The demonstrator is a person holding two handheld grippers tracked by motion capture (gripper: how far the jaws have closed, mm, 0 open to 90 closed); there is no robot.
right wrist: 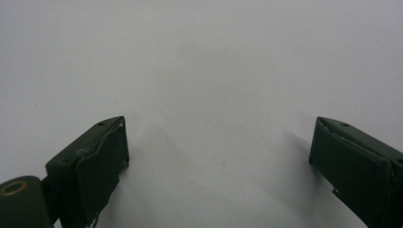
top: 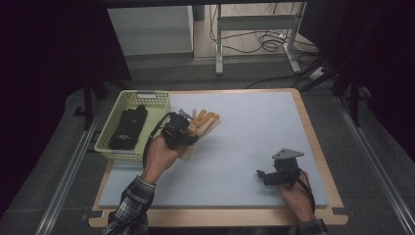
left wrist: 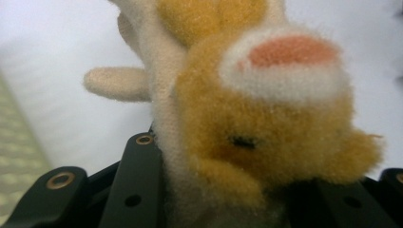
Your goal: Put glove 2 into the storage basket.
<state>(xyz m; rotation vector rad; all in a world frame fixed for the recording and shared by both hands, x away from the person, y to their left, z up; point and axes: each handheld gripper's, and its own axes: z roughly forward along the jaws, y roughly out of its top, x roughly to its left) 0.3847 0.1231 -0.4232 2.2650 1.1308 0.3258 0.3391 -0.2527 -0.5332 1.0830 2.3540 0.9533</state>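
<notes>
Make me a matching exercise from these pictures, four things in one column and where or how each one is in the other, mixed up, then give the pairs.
Things:
1. fuzzy orange glove
2. black item
3. left hand-held gripper
4. right hand-held gripper

States:
A. lying inside the yellow basket
B. jaws apart over the bare grey mat
C. clamped shut on soft fabric
D. held up beside the basket, fingers spread

Pairs: 1-D, 2-A, 3-C, 4-B

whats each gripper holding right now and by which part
The left gripper is shut on the fuzzy orange-and-cream glove, gripping its cuff end. The right gripper is open and holds nothing.
</notes>
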